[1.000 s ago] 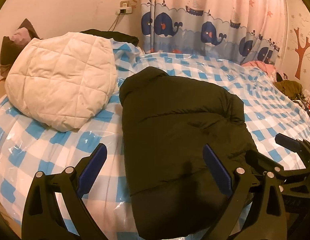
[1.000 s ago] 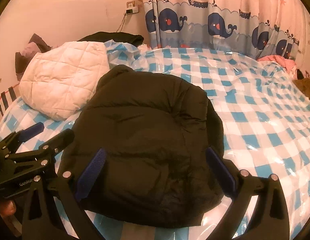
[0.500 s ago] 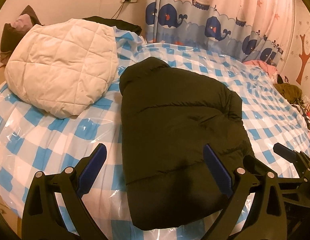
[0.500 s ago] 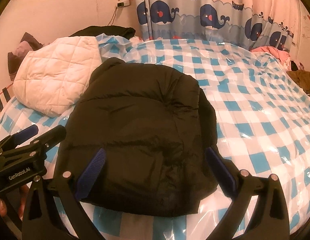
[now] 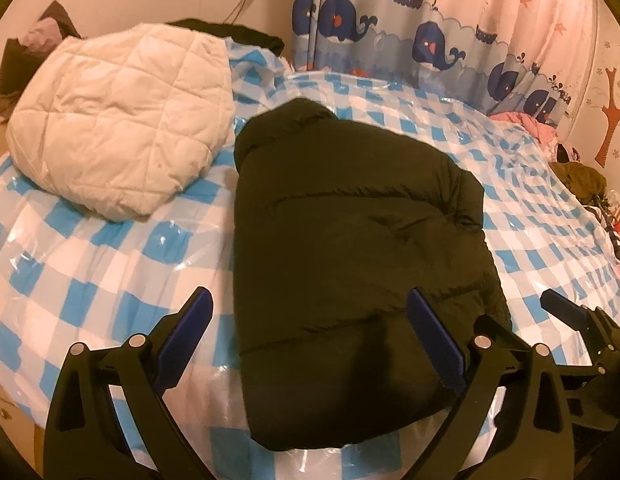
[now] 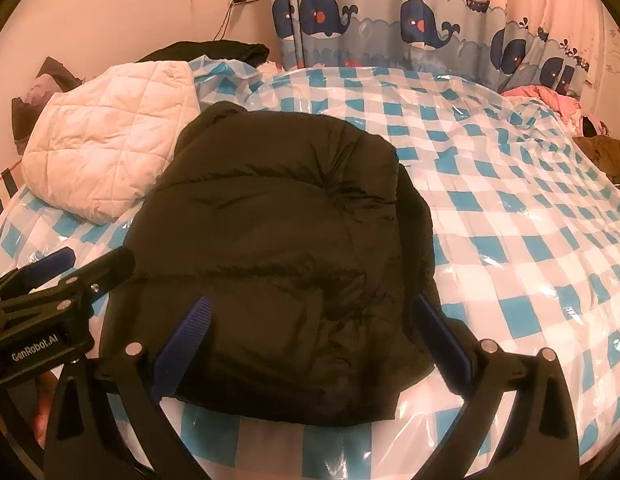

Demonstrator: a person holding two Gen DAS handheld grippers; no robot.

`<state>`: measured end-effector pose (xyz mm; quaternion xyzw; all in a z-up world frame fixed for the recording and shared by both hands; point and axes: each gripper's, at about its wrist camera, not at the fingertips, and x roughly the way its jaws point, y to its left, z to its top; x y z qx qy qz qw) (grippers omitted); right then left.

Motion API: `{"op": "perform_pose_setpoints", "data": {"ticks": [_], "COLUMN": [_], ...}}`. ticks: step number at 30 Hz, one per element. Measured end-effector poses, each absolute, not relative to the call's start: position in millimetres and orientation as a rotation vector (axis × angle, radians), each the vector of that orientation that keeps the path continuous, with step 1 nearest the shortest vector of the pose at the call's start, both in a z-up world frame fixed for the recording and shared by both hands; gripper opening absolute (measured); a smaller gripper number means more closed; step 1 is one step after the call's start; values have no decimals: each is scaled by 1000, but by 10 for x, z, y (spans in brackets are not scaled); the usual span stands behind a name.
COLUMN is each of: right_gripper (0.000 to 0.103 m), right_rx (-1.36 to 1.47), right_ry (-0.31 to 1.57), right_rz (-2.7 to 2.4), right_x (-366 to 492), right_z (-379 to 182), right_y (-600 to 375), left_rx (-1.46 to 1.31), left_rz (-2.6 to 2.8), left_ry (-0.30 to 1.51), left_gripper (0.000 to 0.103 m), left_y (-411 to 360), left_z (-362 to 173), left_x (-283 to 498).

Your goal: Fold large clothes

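Note:
A black puffer jacket point(image 5: 350, 256) lies folded into a thick bundle on the blue-and-white checked bed; it also shows in the right wrist view point(image 6: 285, 256). My left gripper point(image 5: 310, 336) is open and empty, held above the jacket's near left edge. My right gripper point(image 6: 310, 332) is open and empty, held above the jacket's near end. The right gripper shows at the right edge of the left wrist view point(image 5: 582, 320), and the left gripper shows at the left of the right wrist view point(image 6: 61, 276).
A folded white quilted garment point(image 5: 121, 120) lies at the bed's back left. Dark clothes point(image 6: 213, 50) lie behind it by the wall. A whale-print curtain point(image 5: 430, 28) hangs at the back. Pink and brown clothes point(image 6: 590, 128) lie at the far right.
Both grippers have pulled back and risen a little from the jacket; more of the bed's near edge shows. The jacket has not moved.

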<state>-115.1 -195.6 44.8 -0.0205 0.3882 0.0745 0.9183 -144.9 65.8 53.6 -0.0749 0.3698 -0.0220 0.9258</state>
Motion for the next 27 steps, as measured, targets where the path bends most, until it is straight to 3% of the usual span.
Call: {"op": "perform_pose_setpoints", "data": {"ticks": [8, 27], "right_gripper": [96, 96], "right_rx": [-39, -49], "right_ry": [798, 806], "right_rz": [145, 149], "right_x": [-1139, -1121], "right_z": [420, 434], "right_y": [-1990, -2003], "left_rx": [-253, -162], "left_rz": [-53, 24], "left_ry": [777, 812], "left_gripper": [94, 94], "left_y": [721, 718], "left_z": [500, 470], "left_x": [-1446, -1395]}}
